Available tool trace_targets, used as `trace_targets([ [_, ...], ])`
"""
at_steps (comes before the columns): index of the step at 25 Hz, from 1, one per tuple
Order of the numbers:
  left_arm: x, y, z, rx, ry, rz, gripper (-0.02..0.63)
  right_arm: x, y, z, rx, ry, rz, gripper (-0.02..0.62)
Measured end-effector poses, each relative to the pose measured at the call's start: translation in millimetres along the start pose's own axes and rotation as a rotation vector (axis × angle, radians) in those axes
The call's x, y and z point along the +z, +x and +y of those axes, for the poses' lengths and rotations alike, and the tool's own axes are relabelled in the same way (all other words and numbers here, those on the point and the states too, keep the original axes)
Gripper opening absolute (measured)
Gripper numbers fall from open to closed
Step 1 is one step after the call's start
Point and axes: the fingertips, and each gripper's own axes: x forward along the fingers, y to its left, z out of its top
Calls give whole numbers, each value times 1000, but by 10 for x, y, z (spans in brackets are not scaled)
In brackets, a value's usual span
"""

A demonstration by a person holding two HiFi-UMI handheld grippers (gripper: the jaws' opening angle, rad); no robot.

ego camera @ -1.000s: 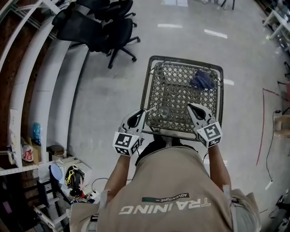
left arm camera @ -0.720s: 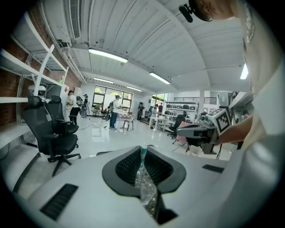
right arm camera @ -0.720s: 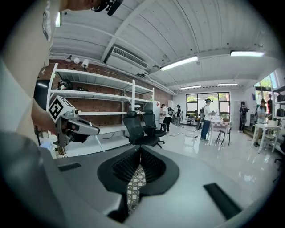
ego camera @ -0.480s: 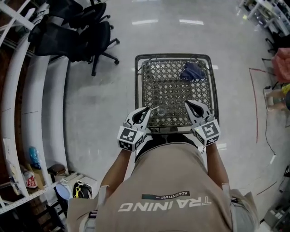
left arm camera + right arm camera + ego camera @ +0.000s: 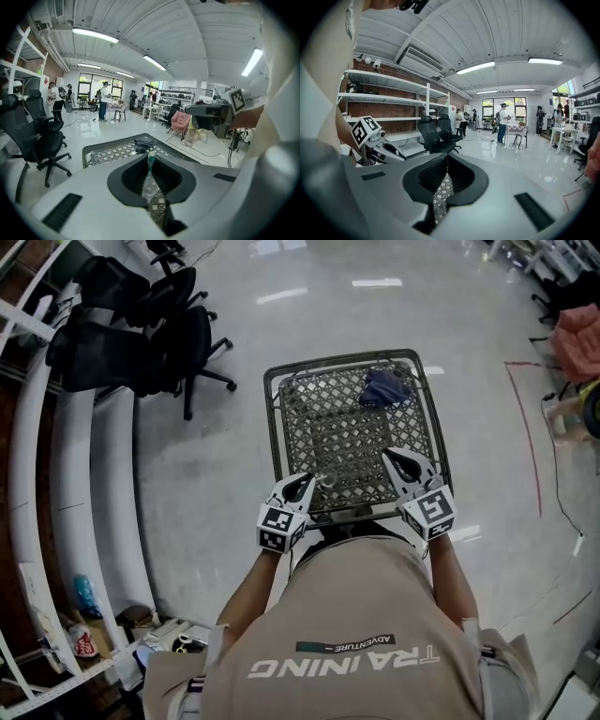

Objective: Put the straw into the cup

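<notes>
A clear cup [image 5: 327,480] stands on the mesh top of a cart [image 5: 277,418], close to its near edge. My left gripper [image 5: 307,480] is just left of the cup, low over that edge. In the left gripper view its jaws [image 5: 151,158] are shut on a thin straw [image 5: 151,161] whose teal end sticks out past the tips. Whether the straw touches the cup I cannot tell. My right gripper [image 5: 392,457] hovers over the cart's near right part, apart from the cup. Its jaws [image 5: 446,157] meet at the tips with nothing between them.
A dark blue cloth [image 5: 382,387] lies at the cart's far right corner. Black office chairs [image 5: 141,343] stand on the shiny floor to the far left, beside long white curved benches [image 5: 75,474]. A red line [image 5: 530,446] runs along the floor at the right.
My left gripper has sunk and tilted downward with the straw, staying beside the cup. The right gripper has hardly shifted. The head view has swung, so the cart sits differently in frame.
</notes>
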Motion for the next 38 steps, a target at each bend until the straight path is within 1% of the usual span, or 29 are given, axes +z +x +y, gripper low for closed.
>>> trace_targets([
  [3,-44,108,-20,1,7,13,37,-49,-67,-51,-5,-3,4,17],
  [6,-116,228,-48,12,22,49,37,-103,-147,-110,-20,11,10,17],
  [9,-162,356,-120,-29,-1,62,37,-158,-208,-183,-31,25,19,17],
  [11,-151,394,-139,-43,-18,42,40,-179,-225,-215,-33,29,20,17],
  [12,-130,393,-143,-47,-24,30,54,-180,-228,-223,-31,29,18,17],
  [14,-47,368,-167,-56,-33,-3,144,-168,-233,-235,-26,24,14,17],
  [15,2,353,-184,-59,-35,-20,160,-159,-238,-243,-23,20,12,17],
  [17,87,319,-205,-52,-35,-48,167,-140,-250,-262,-15,12,7,17],
  [21,307,157,-181,-6,-42,-128,167,-33,-222,-274,18,-2,-15,17],
  [23,431,35,-156,20,-23,-167,159,45,-175,-273,39,-8,-31,17],
  [25,556,-117,-100,60,-2,-209,103,144,-117,-250,63,-16,-52,17],
  [27,694,-280,-35,95,19,-247,34,273,-60,-211,92,-23,-78,17],
  [28,774,-351,-17,99,21,-268,23,337,-36,-196,106,-26,-89,17],
  [31,1029,-511,20,80,-44,-358,17,500,29,-154,142,-58,-109,17],
  [32,1093,-566,54,88,-48,-379,17,545,56,-125,157,-71,-116,17],
  [36,1293,-759,237,153,-16,-422,17,715,195,-30,210,-98,-138,17],
  [38,1373,-833,314,173,-21,-441,17,777,263,8,235,-107,-137,17],
])
